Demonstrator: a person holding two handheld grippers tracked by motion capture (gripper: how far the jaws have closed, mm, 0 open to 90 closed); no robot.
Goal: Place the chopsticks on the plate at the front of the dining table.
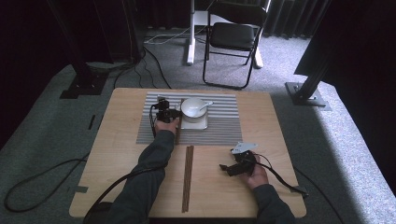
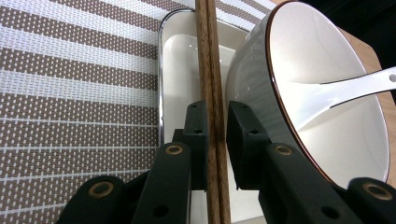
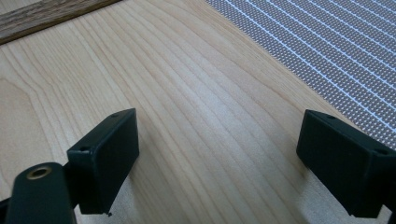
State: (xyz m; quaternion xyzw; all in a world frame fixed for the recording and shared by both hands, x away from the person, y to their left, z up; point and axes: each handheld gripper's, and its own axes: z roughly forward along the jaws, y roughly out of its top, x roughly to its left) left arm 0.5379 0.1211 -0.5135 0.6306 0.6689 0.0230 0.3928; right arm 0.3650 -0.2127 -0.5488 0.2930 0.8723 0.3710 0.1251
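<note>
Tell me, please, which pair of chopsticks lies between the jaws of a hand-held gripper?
The pair of chopsticks on the striped placemat, lying along the white dish beside the bowl, between the left hand-held gripper jaws. The other pair lies apart on bare table.

A recording studio or lab, by the look of it. Black curtains (image 1: pixel 299 18) hang along the top of the frame, with grey carpet (image 1: pixel 336 140), metal rig stands (image 1: pixel 308 88) and a folding chair (image 1: pixel 233 37).
</note>
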